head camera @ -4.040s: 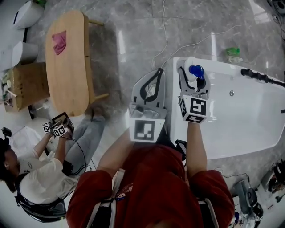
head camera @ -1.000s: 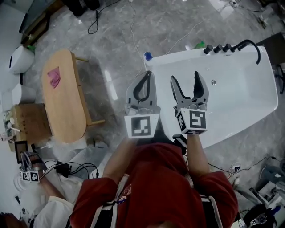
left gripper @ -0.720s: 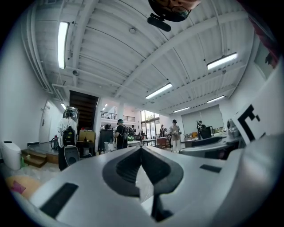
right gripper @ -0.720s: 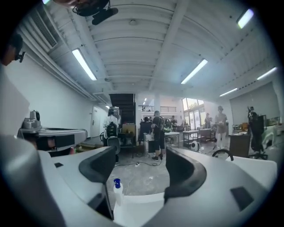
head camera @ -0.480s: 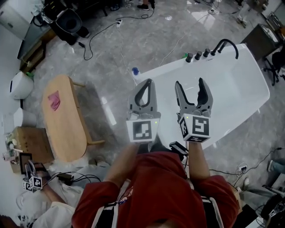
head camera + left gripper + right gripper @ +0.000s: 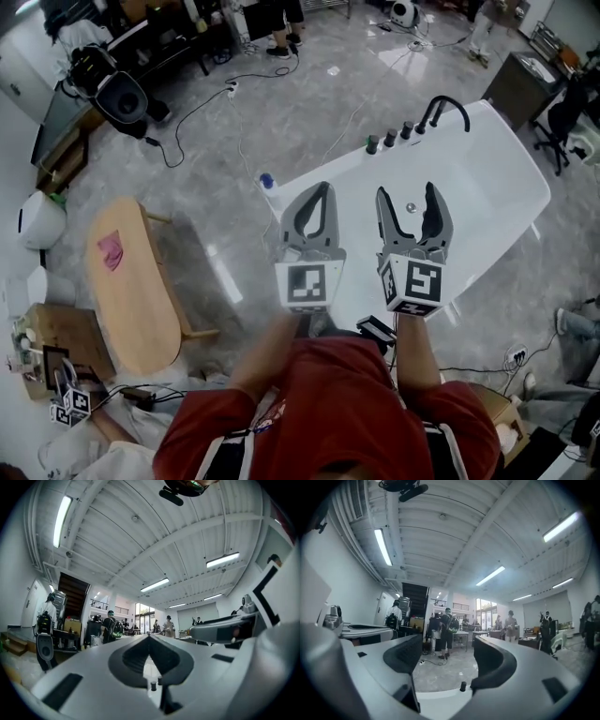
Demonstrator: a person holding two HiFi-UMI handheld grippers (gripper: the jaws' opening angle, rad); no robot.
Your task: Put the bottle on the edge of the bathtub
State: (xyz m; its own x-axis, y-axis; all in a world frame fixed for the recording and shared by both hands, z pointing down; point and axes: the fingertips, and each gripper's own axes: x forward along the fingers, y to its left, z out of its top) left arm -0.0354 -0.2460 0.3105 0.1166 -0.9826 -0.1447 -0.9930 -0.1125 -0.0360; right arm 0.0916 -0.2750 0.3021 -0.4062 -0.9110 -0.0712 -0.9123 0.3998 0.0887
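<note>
In the head view, a small bottle with a blue cap (image 6: 266, 181) stands upright on the near-left corner of the white bathtub (image 6: 497, 178). Both grippers are held up high above the tub, well apart from the bottle. My left gripper (image 6: 316, 189) is shut with nothing in it; its jaws meet at the tips in the left gripper view (image 6: 149, 637). My right gripper (image 6: 410, 193) is open and empty, with a wide gap between its jaws in the right gripper view (image 6: 449, 640). Both gripper views look level into a large hall, so neither shows the bottle or tub.
A black faucet (image 6: 442, 106) and knobs (image 6: 389, 139) sit at the tub's far end. A wooden table (image 6: 131, 291) with a pink cloth (image 6: 111, 252) stands at left. Cables (image 6: 202, 98) cross the marble floor. A person (image 6: 84, 412) sits at the lower left.
Four seconds ago my right gripper held the bottle at the tub's corner; it has let go. Over the last second both grippers have stayed raised while the view widened over the room.
</note>
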